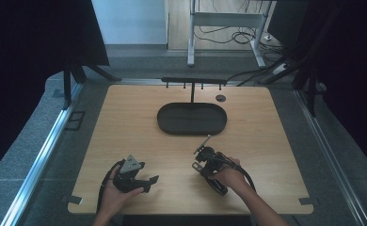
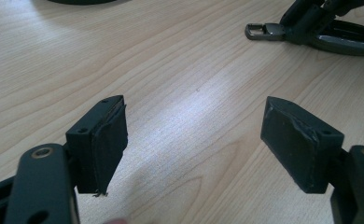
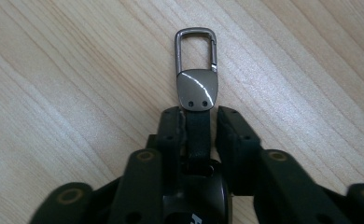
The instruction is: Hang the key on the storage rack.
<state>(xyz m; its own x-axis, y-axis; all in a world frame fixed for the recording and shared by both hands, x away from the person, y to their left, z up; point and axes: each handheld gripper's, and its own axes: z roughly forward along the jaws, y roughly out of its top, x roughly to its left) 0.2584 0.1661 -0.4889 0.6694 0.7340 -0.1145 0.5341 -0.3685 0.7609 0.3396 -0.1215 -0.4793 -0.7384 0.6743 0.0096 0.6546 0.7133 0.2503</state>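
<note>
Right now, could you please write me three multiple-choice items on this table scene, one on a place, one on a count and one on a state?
1. Where does the black oval tray sit?
A. at the table's far middle, under the rack
B. at the near left corner
C. on the floor

2. How many rivet dots show on the metal plate of the key clip?
A. none
B. two
C. five

3. How does the left tool stand?
A. shut on the clip
B. shut on nothing
C. open, with bare wood between its pads

Answers:
1 A, since the high view shows it beyond both hands, below the peg rack.
2 B, as the right gripper view shows a pair of dots; the right tool pinches the clip's strap.
3 C, as its jaws stand wide apart.
</note>
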